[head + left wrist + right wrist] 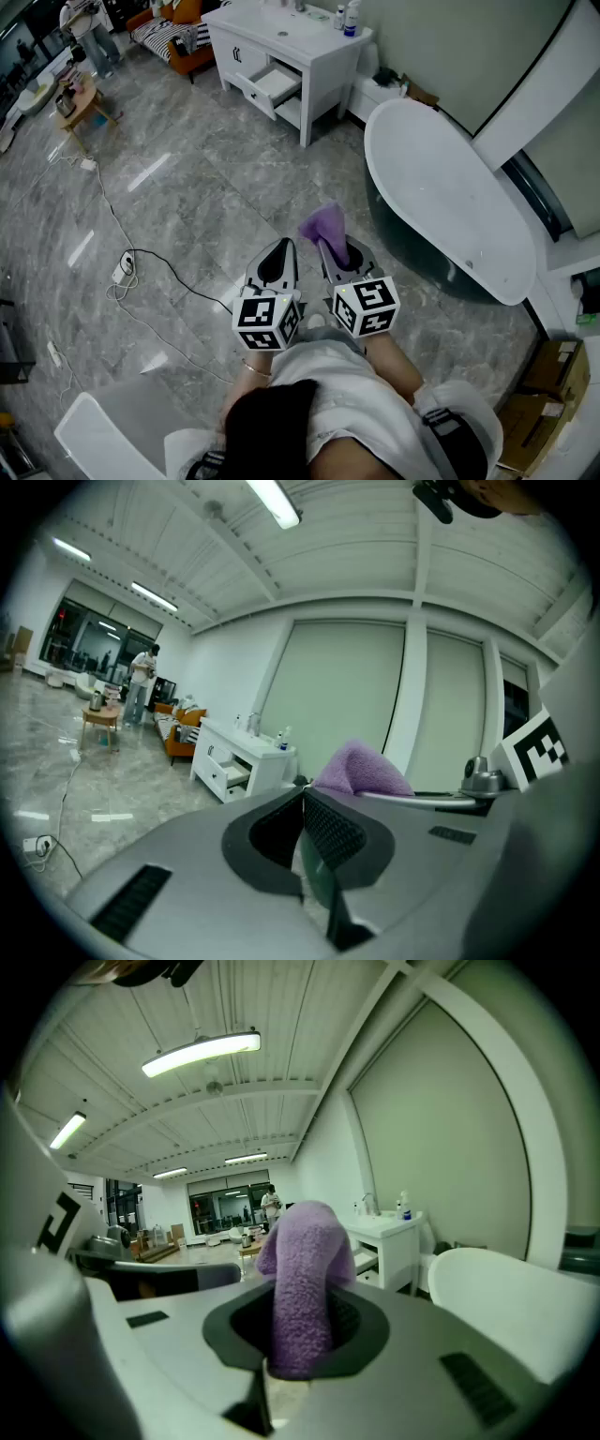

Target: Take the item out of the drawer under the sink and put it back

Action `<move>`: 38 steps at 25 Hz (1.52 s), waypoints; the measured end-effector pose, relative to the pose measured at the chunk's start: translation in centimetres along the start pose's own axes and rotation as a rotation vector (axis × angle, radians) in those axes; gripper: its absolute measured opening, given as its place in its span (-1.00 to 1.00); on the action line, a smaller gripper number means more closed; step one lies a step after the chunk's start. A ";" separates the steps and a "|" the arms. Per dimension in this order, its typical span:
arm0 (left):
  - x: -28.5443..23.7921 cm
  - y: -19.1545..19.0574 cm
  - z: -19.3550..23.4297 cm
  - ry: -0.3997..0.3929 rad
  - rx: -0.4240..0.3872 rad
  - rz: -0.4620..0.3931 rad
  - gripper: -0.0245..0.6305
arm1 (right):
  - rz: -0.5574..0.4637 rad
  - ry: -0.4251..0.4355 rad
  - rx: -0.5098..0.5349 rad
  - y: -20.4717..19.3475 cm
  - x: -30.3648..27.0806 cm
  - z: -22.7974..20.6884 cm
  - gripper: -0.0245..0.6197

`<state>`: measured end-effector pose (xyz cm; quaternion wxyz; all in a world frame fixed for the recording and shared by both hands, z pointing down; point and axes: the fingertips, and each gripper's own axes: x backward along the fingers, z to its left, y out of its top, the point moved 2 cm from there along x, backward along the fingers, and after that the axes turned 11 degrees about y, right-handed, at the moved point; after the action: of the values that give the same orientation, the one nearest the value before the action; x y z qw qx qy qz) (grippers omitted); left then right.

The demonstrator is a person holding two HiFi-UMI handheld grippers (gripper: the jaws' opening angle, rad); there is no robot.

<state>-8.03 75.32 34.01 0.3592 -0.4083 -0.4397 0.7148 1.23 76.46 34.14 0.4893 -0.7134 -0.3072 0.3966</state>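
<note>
A purple cloth [323, 225] sticks up from my right gripper [330, 249], which is shut on it. In the right gripper view the cloth [302, 1279] stands between the pads and droops over at its top. My left gripper [278, 253] is just to its left, with jaws together and nothing in them; its view shows the cloth [361, 769] beyond the fingertips. Both grippers hang over the marble floor, well short of the white sink cabinet [281, 47]. Its drawer [272, 84] under the sink is pulled open.
A white bathtub [441, 197] lies to the right of the grippers. A cable and plug [122, 267] trail over the floor at left. A white chair [103, 431] is at lower left and cardboard boxes [553, 394] at lower right. Far back stand a small table [80, 98] and a person [89, 28].
</note>
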 end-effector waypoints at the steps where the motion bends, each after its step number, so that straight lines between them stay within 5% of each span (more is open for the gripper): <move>1: 0.0 0.1 0.1 0.001 -0.007 -0.006 -0.91 | -0.003 0.005 -0.009 -0.1 -0.1 0.2 -0.72; 16: -1.0 -0.1 -0.6 0.012 -0.022 -0.008 -0.91 | 0.011 0.006 -0.030 -0.9 -0.1 -1.4 -0.71; 22: -2.9 -0.6 -2.5 0.012 -0.028 0.009 -0.91 | 0.011 0.060 -0.025 -0.8 0.2 -3.3 -0.71; 38: -9.1 -0.8 -4.4 0.023 -0.031 0.017 -0.91 | 0.032 0.030 -0.014 -0.6 -1.5 -9.7 -0.71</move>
<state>-0.21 69.13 35.95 0.3519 -0.4255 -0.4431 0.7063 8.85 71.06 37.08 0.4825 -0.7275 -0.2912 0.3913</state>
